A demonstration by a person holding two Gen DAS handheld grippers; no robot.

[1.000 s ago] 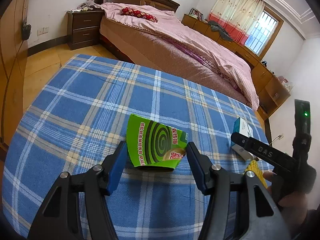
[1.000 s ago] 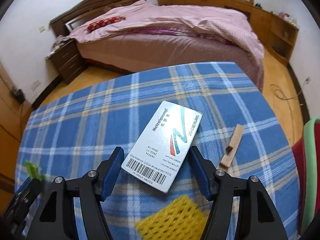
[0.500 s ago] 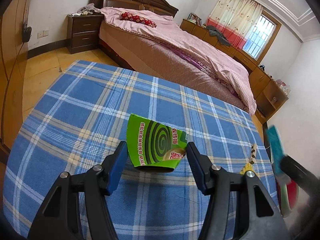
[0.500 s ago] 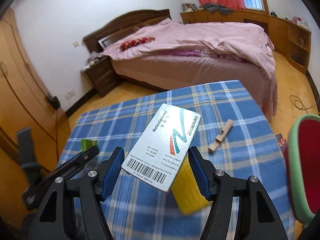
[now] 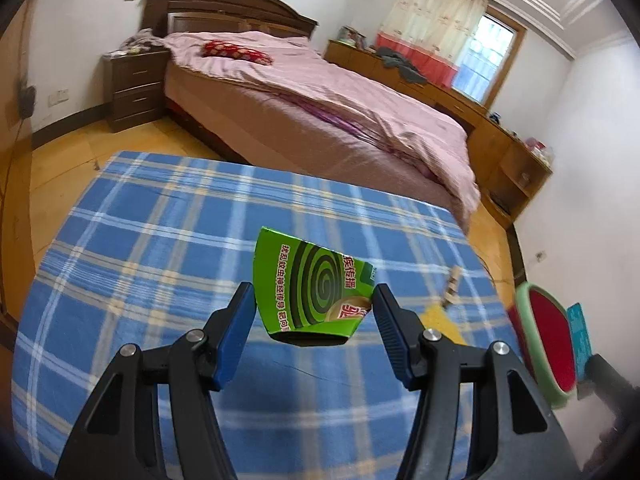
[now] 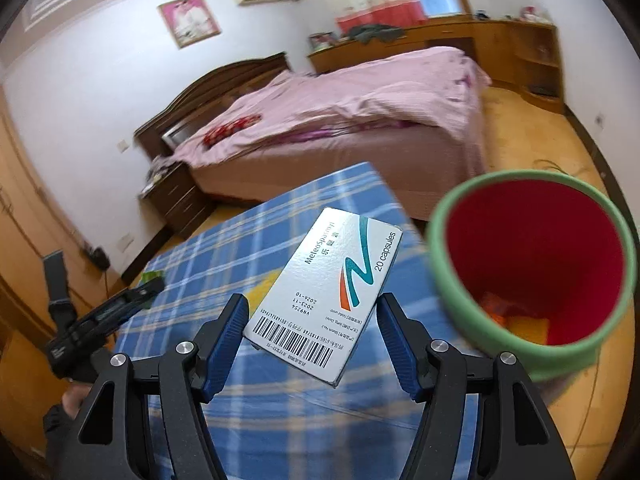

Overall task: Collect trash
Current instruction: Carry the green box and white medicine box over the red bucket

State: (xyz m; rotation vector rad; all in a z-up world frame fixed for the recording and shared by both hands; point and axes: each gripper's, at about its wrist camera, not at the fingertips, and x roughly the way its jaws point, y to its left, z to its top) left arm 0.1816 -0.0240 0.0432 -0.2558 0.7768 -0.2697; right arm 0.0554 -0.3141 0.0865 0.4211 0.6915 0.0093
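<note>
My left gripper (image 5: 314,310) is shut on a torn green mosquito-coil box (image 5: 312,292) and holds it above the blue plaid table (image 5: 160,240). My right gripper (image 6: 312,320) is shut on a white medicine box (image 6: 328,292) and holds it in the air, just left of a green-rimmed red trash bin (image 6: 448,280). The bin also shows in the left wrist view (image 5: 522,320) at the right edge, with the medicine box (image 5: 579,330) beside it. The left gripper shows in the right wrist view (image 6: 108,312) at the left.
A yellow mesh piece (image 5: 438,314) and a small wooden piece (image 5: 452,286) lie near the table's right edge. The bin holds orange and yellow scraps (image 6: 516,320). A bed with pink bedding (image 5: 340,100) stands beyond the table, with a nightstand (image 5: 134,88) to its left.
My right gripper has lifted the medicine box off the table and swung it right, up to the trash bin. My left gripper has risen with the green box.
</note>
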